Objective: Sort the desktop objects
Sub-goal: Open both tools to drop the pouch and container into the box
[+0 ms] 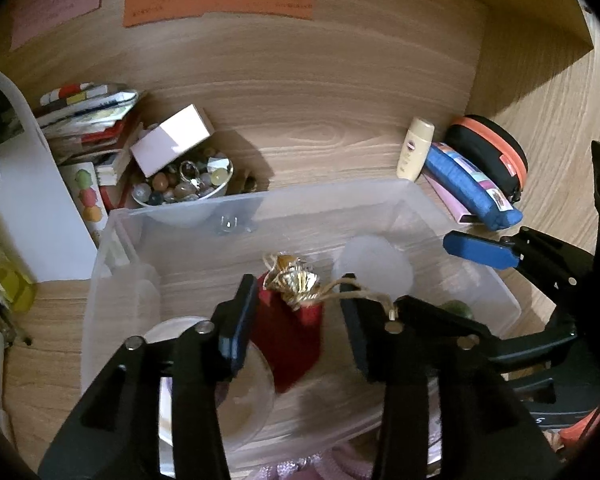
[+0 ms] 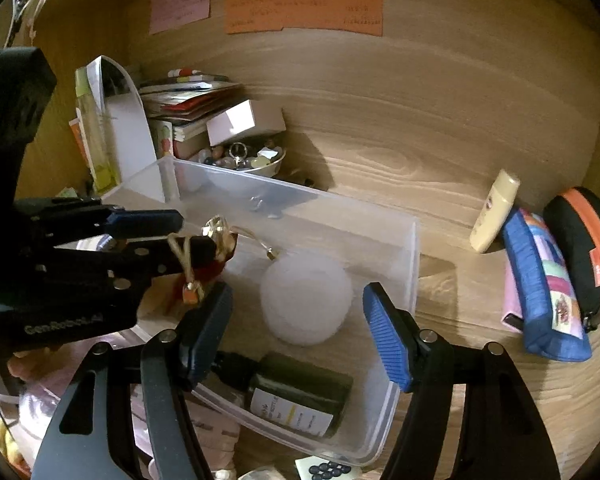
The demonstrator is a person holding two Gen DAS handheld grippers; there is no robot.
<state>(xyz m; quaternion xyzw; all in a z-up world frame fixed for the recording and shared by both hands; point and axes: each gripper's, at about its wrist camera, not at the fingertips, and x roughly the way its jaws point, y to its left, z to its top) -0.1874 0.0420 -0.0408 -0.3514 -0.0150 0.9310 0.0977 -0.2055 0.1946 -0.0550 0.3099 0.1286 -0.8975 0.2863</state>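
A red pouch (image 1: 292, 340) with a gold gathered top sits between the fingers of my left gripper (image 1: 296, 328), over the clear plastic box (image 1: 260, 200). The jaws stand apart, with a gap on each side of the pouch. Its cord (image 1: 374, 296) lies draped over the right finger. In the right wrist view, the left gripper (image 2: 192, 236) reaches in from the left with the pouch (image 2: 214, 268) at its tips. My right gripper (image 2: 298, 336) is open and holds nothing, above a white fluffy ball (image 2: 306, 300) in the box (image 2: 300, 196). A dark green bottle (image 2: 300, 396) lies in the box.
Behind the box is a bowl of stones (image 1: 184, 188) with a pink carton (image 1: 172, 140) on it, next to stacked books. To the right lie a cream bottle (image 2: 496, 212), a blue pencil case (image 2: 540, 292) and a black-and-orange case (image 2: 584, 252). A wooden back wall carries paper notes (image 2: 304, 8).
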